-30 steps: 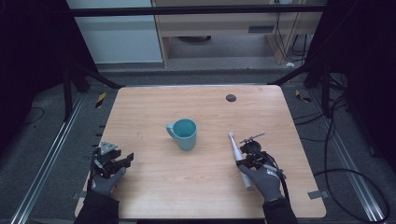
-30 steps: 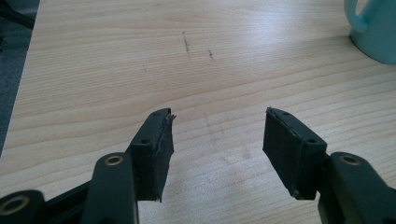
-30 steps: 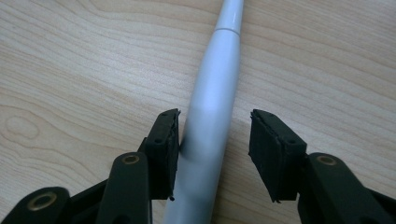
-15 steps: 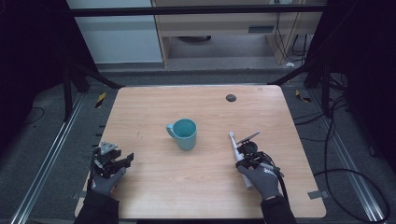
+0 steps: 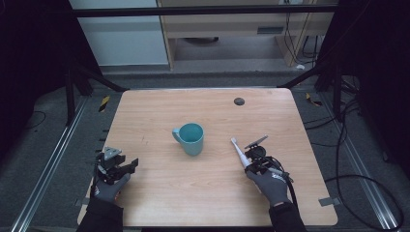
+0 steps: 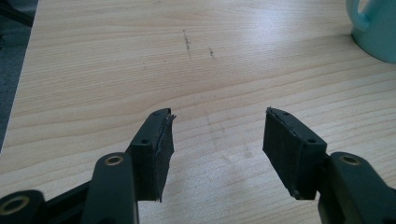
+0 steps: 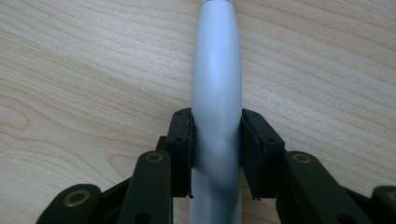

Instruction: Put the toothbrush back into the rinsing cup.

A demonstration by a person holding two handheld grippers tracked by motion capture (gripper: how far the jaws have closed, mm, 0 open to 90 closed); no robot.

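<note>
A white electric toothbrush (image 5: 238, 149) lies on the wooden table, right of a teal mug (image 5: 189, 138), with its brush head pointing away from me. My right gripper (image 5: 251, 162) sits low over its handle. In the right gripper view the jaws have just been closing, and both pads now press on the sides of the toothbrush handle (image 7: 217, 84). My left gripper (image 5: 126, 166) rests near the table's front left, open, with bare wood between its pads (image 6: 154, 149). The mug (image 6: 376, 28) shows at the top right corner of the left gripper view.
A small dark round disc (image 5: 239, 101) lies on the table (image 5: 217, 203) at the back right. Metal frame rails run along both sides of the table, and cables trail on the floor at the right.
The right gripper's jaws have narrowed onto the toothbrush handle. Both hands have kept their places, and the mug has not moved.
</note>
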